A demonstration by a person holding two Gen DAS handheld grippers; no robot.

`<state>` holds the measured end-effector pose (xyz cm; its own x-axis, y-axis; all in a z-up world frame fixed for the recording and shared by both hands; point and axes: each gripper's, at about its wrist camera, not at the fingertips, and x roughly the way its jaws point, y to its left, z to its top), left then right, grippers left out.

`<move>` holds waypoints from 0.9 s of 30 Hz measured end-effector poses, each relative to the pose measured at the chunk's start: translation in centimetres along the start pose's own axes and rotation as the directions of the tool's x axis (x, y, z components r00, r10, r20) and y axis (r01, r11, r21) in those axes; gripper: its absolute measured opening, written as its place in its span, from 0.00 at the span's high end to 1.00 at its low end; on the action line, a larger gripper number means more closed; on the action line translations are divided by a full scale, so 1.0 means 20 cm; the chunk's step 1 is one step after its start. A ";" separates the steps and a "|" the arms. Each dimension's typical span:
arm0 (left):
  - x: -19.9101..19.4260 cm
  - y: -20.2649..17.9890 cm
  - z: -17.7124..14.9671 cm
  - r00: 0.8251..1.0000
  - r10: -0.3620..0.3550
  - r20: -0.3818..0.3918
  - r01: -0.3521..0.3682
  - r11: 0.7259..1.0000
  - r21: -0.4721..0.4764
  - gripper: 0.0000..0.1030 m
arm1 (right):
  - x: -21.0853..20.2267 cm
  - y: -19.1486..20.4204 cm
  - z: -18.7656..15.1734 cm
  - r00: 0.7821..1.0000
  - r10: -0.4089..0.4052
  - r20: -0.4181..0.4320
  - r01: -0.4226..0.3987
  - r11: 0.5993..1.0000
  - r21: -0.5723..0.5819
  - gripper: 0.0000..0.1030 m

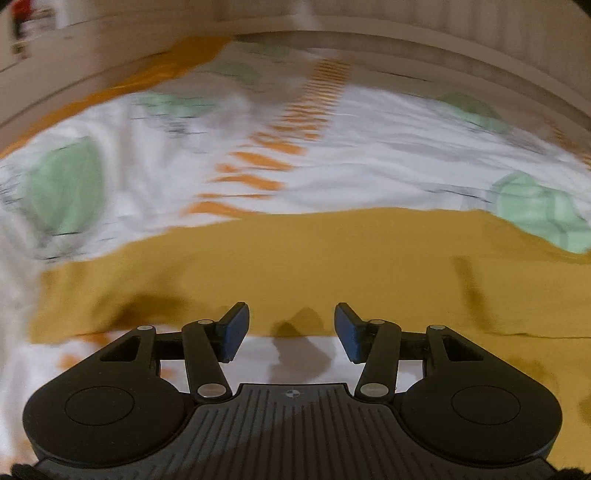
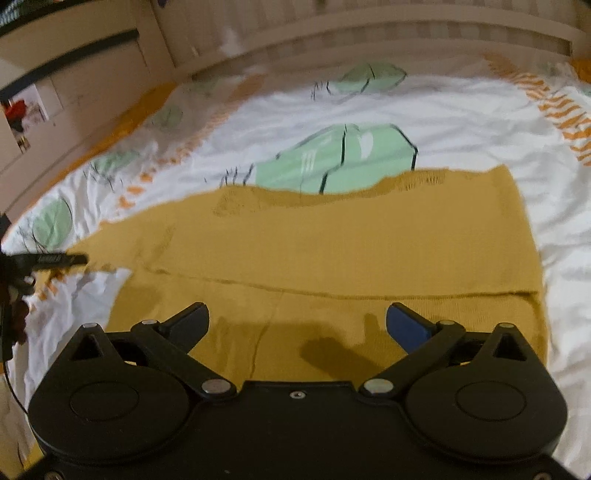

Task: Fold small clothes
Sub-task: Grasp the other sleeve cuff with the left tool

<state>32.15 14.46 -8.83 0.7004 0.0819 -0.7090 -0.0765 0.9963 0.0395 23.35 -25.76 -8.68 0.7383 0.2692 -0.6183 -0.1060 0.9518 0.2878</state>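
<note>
A mustard-yellow knitted garment (image 2: 332, 243) lies spread flat on the bed, with a fold line running across it near my right gripper. My right gripper (image 2: 297, 325) stands wide open just above the garment's near part, nothing between its blue pads. In the left wrist view, which is blurred, the same mustard garment (image 1: 295, 258) fills the middle. My left gripper (image 1: 291, 332) hovers over its near edge, half open and empty. A finger of the left gripper (image 2: 55, 259) shows at the left edge of the right wrist view, at the garment's left tip.
The garment rests on a white bedsheet (image 2: 461, 122) printed with green shapes and orange stripes. A pale headboard or wall (image 2: 369, 22) runs along the far side. Cupboards (image 2: 74, 74) stand at the far left.
</note>
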 end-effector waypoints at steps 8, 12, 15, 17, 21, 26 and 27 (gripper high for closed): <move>-0.08 0.49 -0.05 0.995 0.095 0.015 -0.089 0.967 -0.238 0.51 | -0.02 0.04 0.00 0.996 0.044 0.075 -0.043 0.999 -0.021 0.01; -0.06 0.64 -0.08 0.997 0.080 0.003 -0.073 0.931 -0.358 0.51 | -0.01 0.08 0.00 0.995 0.065 0.071 -0.062 0.997 -0.049 0.01; -0.04 0.71 -0.11 0.998 0.062 0.011 -0.050 0.892 -0.449 0.51 | 0.00 0.10 -0.01 0.995 0.068 0.068 -0.063 0.995 -0.071 0.01; -0.01 0.75 -0.13 0.998 0.060 0.017 -0.043 0.865 -0.499 0.51 | 0.01 0.10 -0.02 0.996 0.068 0.061 -0.063 0.995 -0.074 0.01; 0.07 0.81 -0.15 0.996 0.082 -0.021 -0.080 0.826 -0.558 0.51 | 0.03 0.10 -0.03 0.997 0.064 0.048 -0.061 0.996 -0.067 0.01; 0.11 0.87 -0.15 0.995 0.097 -0.003 -0.078 0.780 -0.621 0.51 | 0.03 0.10 -0.04 0.997 0.062 0.046 -0.059 0.996 -0.066 0.01; 0.12 0.88 -0.14 0.995 0.096 0.004 -0.072 0.773 -0.631 0.51 | 0.03 0.10 -0.04 0.997 0.062 0.044 -0.059 0.996 -0.064 0.01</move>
<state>30.54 32.14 -11.89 0.6930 0.1771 -0.6989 -0.5568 0.7472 -0.3628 23.08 -23.65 -9.03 0.7591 0.3212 -0.5661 -0.1923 0.9416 0.2764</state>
